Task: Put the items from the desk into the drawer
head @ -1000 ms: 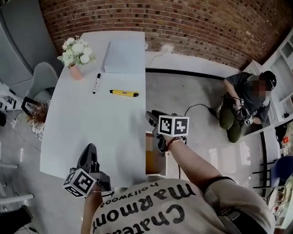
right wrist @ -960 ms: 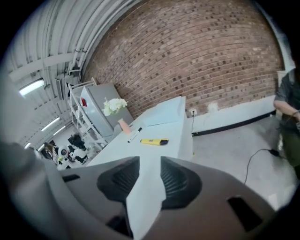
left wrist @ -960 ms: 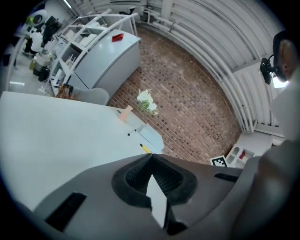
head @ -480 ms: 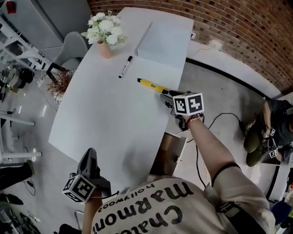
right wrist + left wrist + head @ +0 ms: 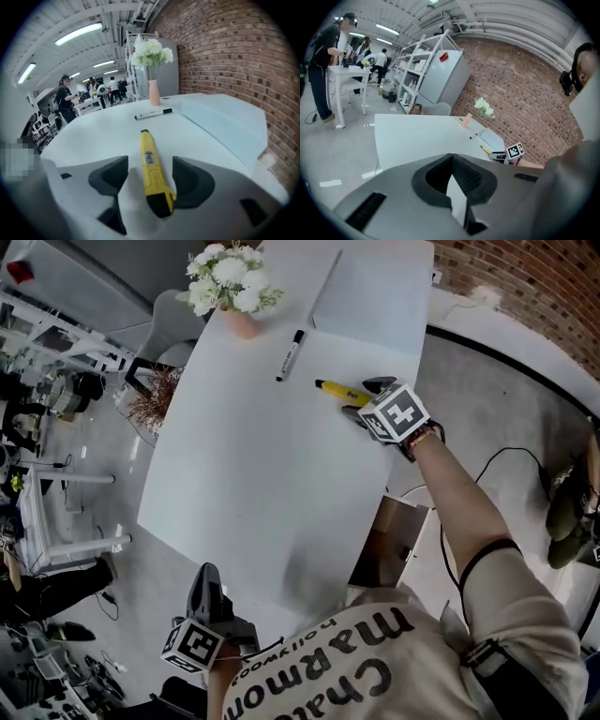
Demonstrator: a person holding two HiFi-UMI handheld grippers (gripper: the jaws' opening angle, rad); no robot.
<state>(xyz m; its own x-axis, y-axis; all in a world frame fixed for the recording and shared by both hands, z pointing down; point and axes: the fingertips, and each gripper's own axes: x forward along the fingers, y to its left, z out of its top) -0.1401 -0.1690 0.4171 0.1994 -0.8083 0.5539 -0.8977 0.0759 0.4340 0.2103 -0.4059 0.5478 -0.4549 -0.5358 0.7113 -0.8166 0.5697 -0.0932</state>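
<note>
A yellow utility knife [image 5: 339, 390] [image 5: 151, 161] lies on the white desk [image 5: 253, 484]. My right gripper [image 5: 364, 397] [image 5: 150, 180] is open, one jaw on each side of the knife's dark rear end. Its jaws have just been opening; a gap shows on the left side. A black marker [image 5: 289, 355] [image 5: 153, 113] lies farther along the desk. The open drawer [image 5: 394, 545] shows a brown inside below the desk's right edge. My left gripper [image 5: 206, 579] [image 5: 451, 161] hangs at the desk's near edge, fingertips touching, holding nothing.
A pink vase of white flowers [image 5: 232, 282] [image 5: 153, 91] stands at the far end. A grey flat notebook [image 5: 375, 287] [image 5: 225, 124] lies beside it. A grey chair [image 5: 173, 320] sits left of the desk. A crouching person [image 5: 572, 512] and a cable are on the floor at right.
My right gripper has travelled from above the drawer to the yellow knife and its jaws have spread around it. The left gripper has stayed by the desk's near edge.
</note>
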